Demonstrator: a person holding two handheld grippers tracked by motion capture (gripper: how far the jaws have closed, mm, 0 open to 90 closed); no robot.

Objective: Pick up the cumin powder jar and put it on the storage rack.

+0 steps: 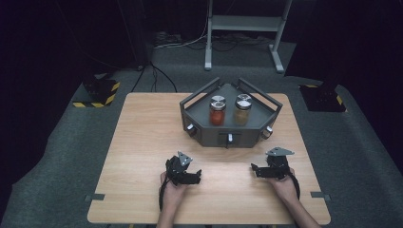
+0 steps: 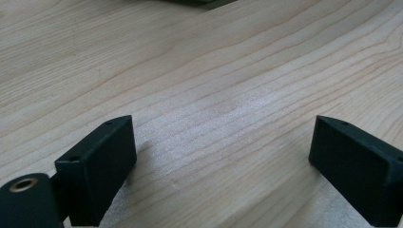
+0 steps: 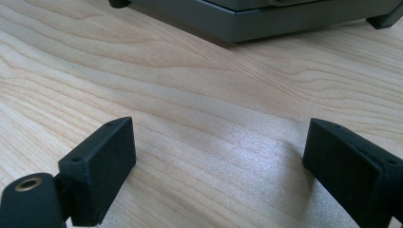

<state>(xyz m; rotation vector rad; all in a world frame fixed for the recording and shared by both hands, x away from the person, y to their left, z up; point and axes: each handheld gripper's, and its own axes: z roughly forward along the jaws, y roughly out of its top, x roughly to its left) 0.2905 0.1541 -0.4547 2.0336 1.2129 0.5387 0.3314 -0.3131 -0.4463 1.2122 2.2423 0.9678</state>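
The table point(image 1: 142, 142) is pale wood with fine grain lines, and the rack point(image 1: 230, 135) on it is grey. The left jar point(image 1: 217, 113) holds red, the right jar point(image 1: 242, 111) yellow-brown, both with silver lids. Both grippers point(image 1: 196, 176) point(image 1: 255, 170) are black.

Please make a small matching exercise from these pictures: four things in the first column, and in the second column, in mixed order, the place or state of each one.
Column one:
1. jar with red contents
2. jar with yellow-brown contents
3. left hand-held gripper
4. grey tray

Column two:
A. stands on the wooden table, beyond both hands
B. stands in the tray, on its right side in the high view
C. rests low over the table near the person, jaws open, nothing between them
D. stands in the tray, on its left side in the high view

Pairs: 1-D, 2-B, 3-C, 4-A
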